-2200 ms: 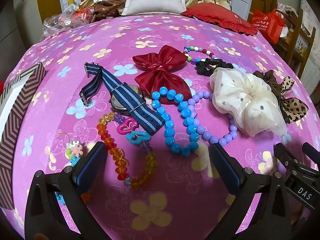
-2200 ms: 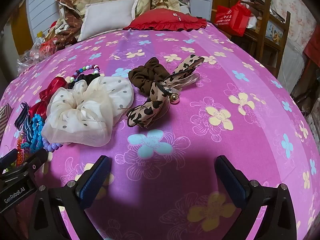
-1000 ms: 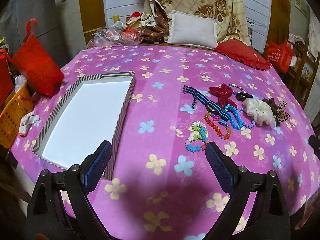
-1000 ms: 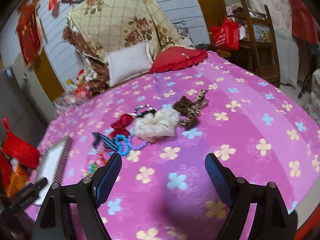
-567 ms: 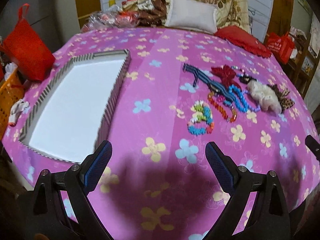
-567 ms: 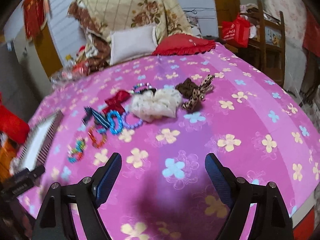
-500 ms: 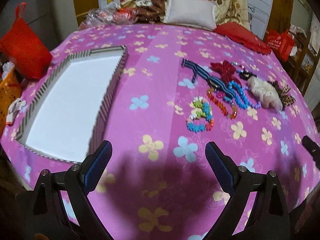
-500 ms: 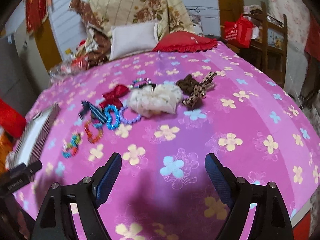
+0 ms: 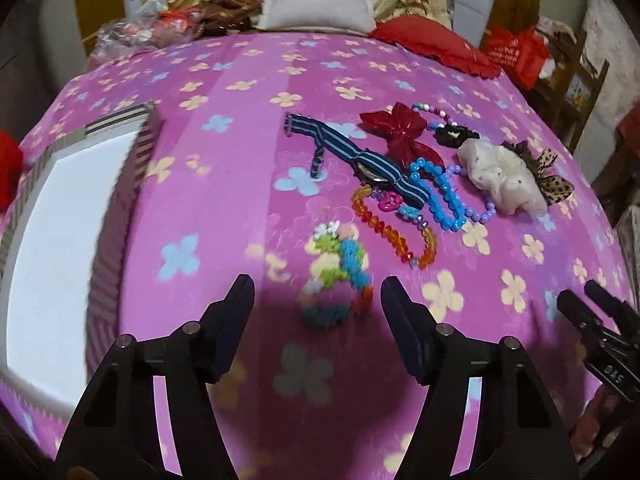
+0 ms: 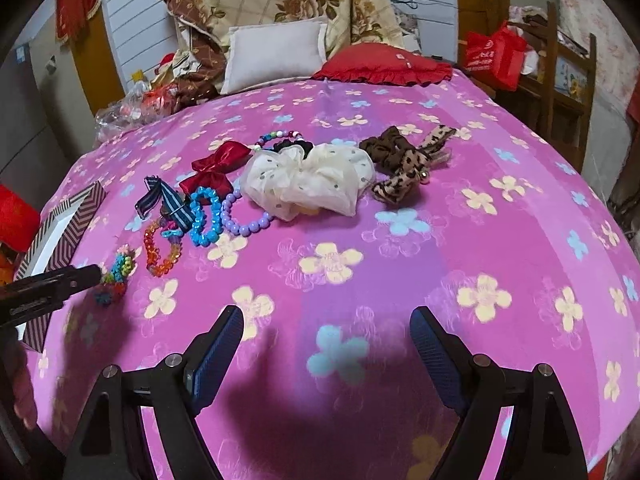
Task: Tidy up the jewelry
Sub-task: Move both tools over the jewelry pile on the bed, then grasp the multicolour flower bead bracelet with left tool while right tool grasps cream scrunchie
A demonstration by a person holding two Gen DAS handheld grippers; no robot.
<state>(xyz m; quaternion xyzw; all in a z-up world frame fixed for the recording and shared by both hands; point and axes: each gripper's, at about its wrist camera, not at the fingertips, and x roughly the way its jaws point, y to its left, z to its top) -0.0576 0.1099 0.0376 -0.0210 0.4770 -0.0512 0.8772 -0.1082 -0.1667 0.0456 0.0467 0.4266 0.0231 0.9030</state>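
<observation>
Jewelry lies on a pink flowered bedspread. A multicoloured flower-bead bracelet (image 9: 335, 276) sits just ahead of my open left gripper (image 9: 316, 308); it also shows in the right wrist view (image 10: 116, 276). Beyond lie an orange bead bracelet (image 9: 394, 234), a blue-striped watch (image 9: 360, 158), a blue bead bracelet (image 9: 442, 198), a purple bead bracelet (image 10: 244, 216), a red bow (image 9: 402, 132), a cream scrunchie (image 10: 308, 184) and a leopard bow (image 10: 408, 168). A striped box (image 9: 52, 248) with a white inside stands at left. My right gripper (image 10: 326, 344) is open and empty over bare bedspread.
Pillows (image 10: 276, 52) and a red cushion (image 10: 384, 66) are piled at the bed's far end. A wooden chair (image 10: 568, 76) with a red bag stands at right. A red bag (image 9: 8, 168) sits beyond the box at left.
My left gripper has moved forward and down toward the flower-bead bracelet, and its fingers now stand closer together. My right gripper has moved slightly closer to the jewelry.
</observation>
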